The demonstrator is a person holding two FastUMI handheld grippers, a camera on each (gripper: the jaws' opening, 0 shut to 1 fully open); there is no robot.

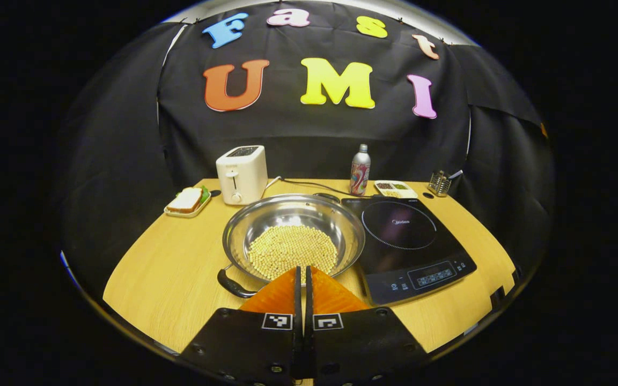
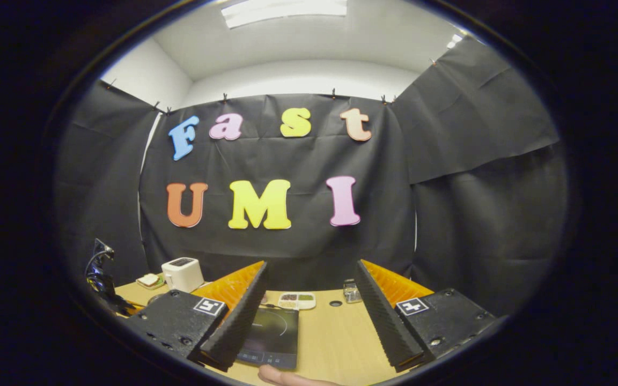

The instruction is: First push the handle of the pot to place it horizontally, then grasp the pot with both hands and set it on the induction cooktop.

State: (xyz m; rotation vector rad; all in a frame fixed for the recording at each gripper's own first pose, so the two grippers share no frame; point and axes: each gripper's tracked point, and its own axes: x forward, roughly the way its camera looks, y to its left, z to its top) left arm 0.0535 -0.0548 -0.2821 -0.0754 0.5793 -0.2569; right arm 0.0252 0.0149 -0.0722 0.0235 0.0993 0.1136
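1. My left gripper (image 1: 303,276) is clenched on nothing – fingers pressed together, tips hovering at the near rim of the pot (image 1: 293,237).
2. The pot is a wide steel pan on the wooden table (image 1: 164,273), just left of the induction cooktop (image 1: 406,244), its rim right at the cooktop's edge. A bed of pale beans (image 1: 293,250) covers its bottom.
3. Pot's near black handle (image 1: 234,286) sticks out toward the front-left, beside my left fingers; the far handle (image 1: 326,197) shows at the back rim.
4. My right gripper (image 2: 309,305) is released – fingers spread wide, nothing between them. It's held higher, looking over the cooktop (image 2: 271,335) at the booth wall.
5. Behind the pot in the left gripper view: a white toaster (image 1: 242,174), a sandwich on a small tray (image 1: 186,201), a metal bottle (image 1: 360,170), a divided dish of spices (image 1: 395,188), a small wire holder (image 1: 440,183).
6. In the right gripper view a fingertip (image 2: 282,376) shows at the bottom edge, just in front of the cooktop.
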